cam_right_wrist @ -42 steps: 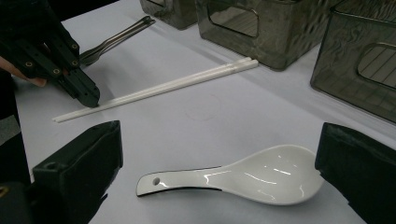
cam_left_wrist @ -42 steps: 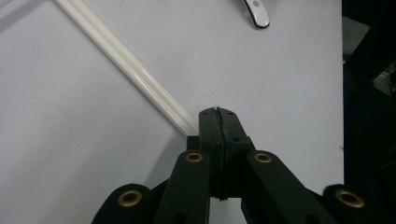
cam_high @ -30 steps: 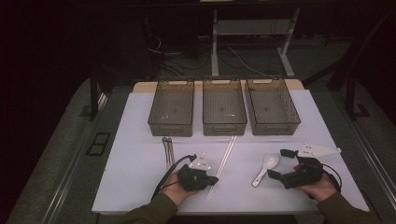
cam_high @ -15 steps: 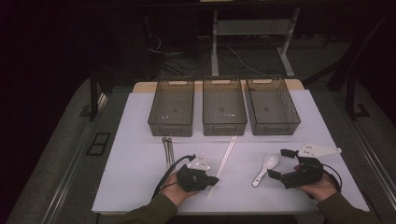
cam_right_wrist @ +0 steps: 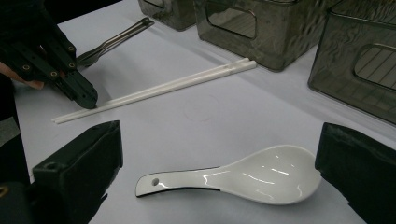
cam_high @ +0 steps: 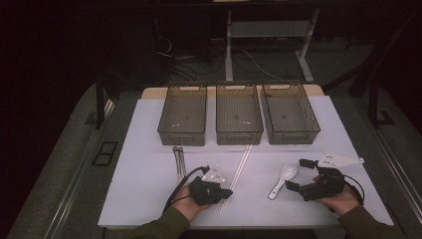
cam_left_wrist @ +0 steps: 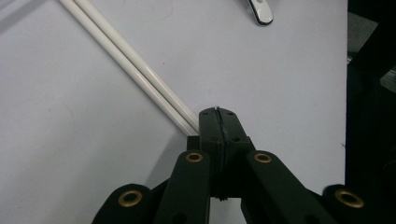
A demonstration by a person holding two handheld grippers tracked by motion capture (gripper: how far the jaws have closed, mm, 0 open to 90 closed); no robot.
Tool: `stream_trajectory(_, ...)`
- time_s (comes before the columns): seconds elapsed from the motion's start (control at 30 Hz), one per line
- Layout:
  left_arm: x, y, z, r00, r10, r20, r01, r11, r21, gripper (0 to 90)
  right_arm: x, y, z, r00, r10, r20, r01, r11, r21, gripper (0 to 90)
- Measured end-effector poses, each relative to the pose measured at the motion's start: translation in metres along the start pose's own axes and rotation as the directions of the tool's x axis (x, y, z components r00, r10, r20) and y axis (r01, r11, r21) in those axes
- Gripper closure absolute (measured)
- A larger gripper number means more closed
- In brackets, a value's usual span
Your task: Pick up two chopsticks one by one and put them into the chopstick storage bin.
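Chopsticks (cam_high: 238,170), white, lie before the middle bin (cam_high: 239,114), the left gripper (cam_left_wrist: 218,122) apparently closed beside their near end, the right gripper (cam_right_wrist: 215,172) spread wide around the spoon (cam_right_wrist: 243,179).

- The high view is dim: the room around the white table (cam_high: 149,189) falls into near black, and only the tabletop is evenly lit, from above.
- That view is soft and grainy, and small things on it lack crisp edges.
- The left gripper view is brighter and sharp, with a thin glare line along the white chopsticks (cam_left_wrist: 135,70) and a dark strip at its right edge.
- The right gripper view is clear in the middle; the white spoon (cam_right_wrist: 243,179) carries bright highlights, and the near black jaws are blurred.
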State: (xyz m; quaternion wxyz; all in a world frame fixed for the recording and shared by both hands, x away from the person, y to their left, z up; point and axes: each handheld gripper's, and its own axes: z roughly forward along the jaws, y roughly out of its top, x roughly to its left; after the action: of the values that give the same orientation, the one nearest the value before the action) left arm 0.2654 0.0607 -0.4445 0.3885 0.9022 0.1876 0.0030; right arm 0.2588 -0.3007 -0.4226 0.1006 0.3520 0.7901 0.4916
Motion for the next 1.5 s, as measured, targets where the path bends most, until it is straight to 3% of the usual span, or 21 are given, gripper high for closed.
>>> stream_trajectory(0.1, -0.001, 0.0, 0.0, 1.0, -0.003, -0.005, 0.003, 1.0, 0.001, 88.7, 0.0, 0.0, 0.0, 1.0, 0.001, 0.0, -0.001, 1.0, 0.0, 0.9)
stream_trajectory(0.33, -0.009, 0.001, 0.005, 0.9995, 0.033, -0.005, -0.033, 0.9986, 0.042, 88.8, 0.0, 0.0, 0.0, 1.0, 0.002, 0.001, -0.002, 1.0, 0.0, 0.8)
stream_trajectory(0.67, -0.007, 0.0, 0.001, 0.9995, 0.024, -0.021, -0.023, 0.9988, 0.043, 88.7, 0.0, 0.0, -0.001, 1.0, 0.002, 0.002, -0.002, 1.0, -0.003, 0.8)
stream_trajectory(0.8, -0.007, -0.001, -0.007, 0.9989, -0.014, -0.045, 0.014, 0.9998, 0.016, 88.3, 0.0, 0.0, -0.001, 1.0, 0.003, 0.002, -0.003, 1.0, -0.002, 0.8)
stream_trajectory(0.83, -0.007, -0.001, -0.009, 0.9981, -0.024, -0.057, 0.025, 0.9996, 0.012, 80.7, -0.001, 0.0, -0.001, 1.0, 0.003, 0.002, -0.003, 1.0, -0.003, 0.8)
stream_trajectory(0.93, -0.007, -0.002, -0.01, 0.9955, -0.041, -0.086, 0.043, 0.9989, 0.019, 76.0, 0.0, 0.0, -0.001, 1.0, 0.003, 0.002, -0.003, 1.0, -0.002, 0.9)
stream_trajectory(1.0, -0.007, -0.003, -0.009, 0.9938, -0.047, -0.1, 0.05, 0.9984, 0.025, 67.0, 0.0, 0.0, -0.001, 1.0, 0.001, 0.003, -0.001, 1.0, -0.002, 0.8)
stream_trajectory(1.07, -0.007, -0.003, -0.006, 0.9927, -0.038, -0.115, 0.043, 0.9983, 0.039, 64.7, 0.0, 0.0, -0.001, 1.0, 0.002, 0.003, -0.002, 1.0, -0.003, 0.8)
stream_trajectory(1.4, -0.012, 0.0, -0.001, 0.9869, 0.002, -0.161, 0.008, 0.998, 0.063, 68.2, 0.0, 0.0, -0.001, 1.0, 0.001, 0.003, -0.001, 1.0, -0.002, 0.8)
stream_trajectory(1.5, -0.011, 0.0, -0.003, 0.9862, 0.0, -0.166, 0.012, 0.9975, 0.07, 75.3, 0.0, 0.0, -0.001, 1.0, 0.001, 0.004, -0.001, 1.0, -0.002, 0.9)
